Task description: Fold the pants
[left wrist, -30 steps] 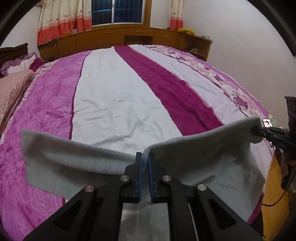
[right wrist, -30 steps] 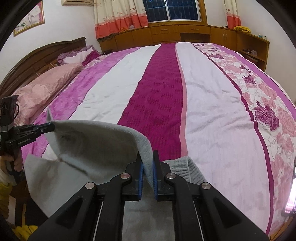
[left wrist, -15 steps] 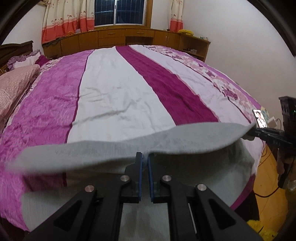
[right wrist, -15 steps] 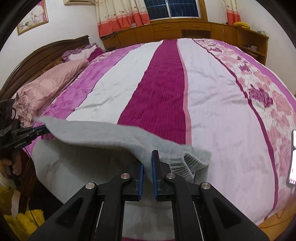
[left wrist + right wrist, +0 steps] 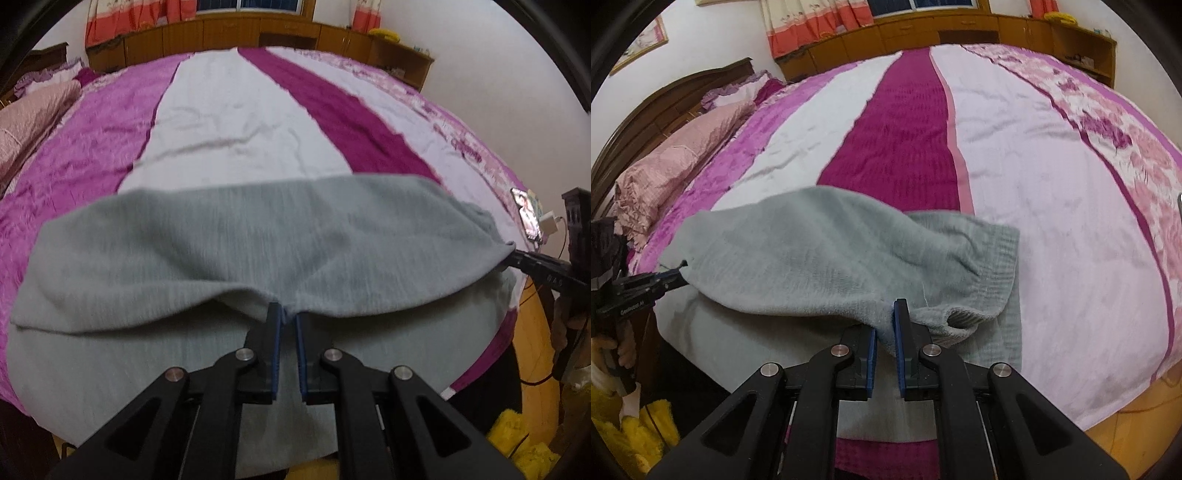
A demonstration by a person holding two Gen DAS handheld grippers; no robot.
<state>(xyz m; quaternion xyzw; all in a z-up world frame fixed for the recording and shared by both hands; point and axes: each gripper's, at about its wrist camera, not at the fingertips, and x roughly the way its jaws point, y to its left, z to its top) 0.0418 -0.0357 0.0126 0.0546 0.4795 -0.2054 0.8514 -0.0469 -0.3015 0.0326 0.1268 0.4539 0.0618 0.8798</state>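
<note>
- Your left claw (image 5: pixel 287 318) and right claw (image 5: pixel 885 320) each pinch the gray pants (image 5: pixel 258 236), doubled at the bed's (image 5: pixel 236 122) near edge.
- Let go unevenly and the top layer skews or slides off that edge.

Lower pants (image 5: pixel 147 369) layer hidden under folded flap; phone (image 5: pixel 529 218) screen unreadable.
</note>
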